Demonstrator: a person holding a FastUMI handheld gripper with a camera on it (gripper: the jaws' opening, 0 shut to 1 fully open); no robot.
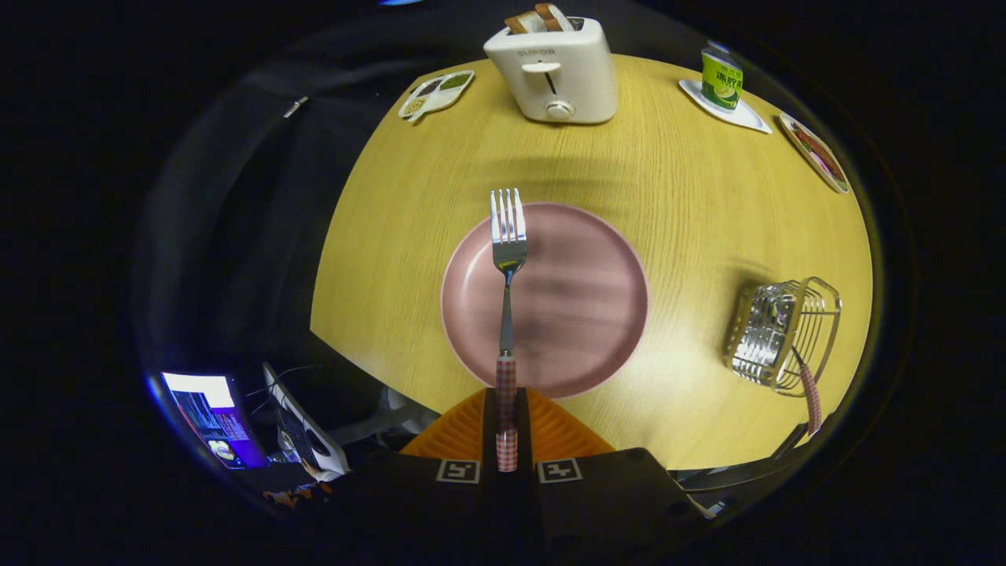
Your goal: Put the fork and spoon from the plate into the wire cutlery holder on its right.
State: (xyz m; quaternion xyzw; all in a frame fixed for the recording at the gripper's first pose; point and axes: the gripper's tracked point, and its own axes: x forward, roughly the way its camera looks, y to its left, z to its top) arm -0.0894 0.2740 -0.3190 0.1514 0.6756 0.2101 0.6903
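1. Currently, gripper view: the gripper (507, 428) at bottom centre is closed tight on the checkered handle of the fork (507, 259), tines pointing up-frame over the pink plate (581, 314) at mid-frame.
2. Wire cutlery holder (782, 334) sits at right of frame on the wooden table (684, 196), well apart from the plate; a checkered handle, likely the spoon (809, 397), sticks out of it.
3. Toaster (554, 71) is at top centre.
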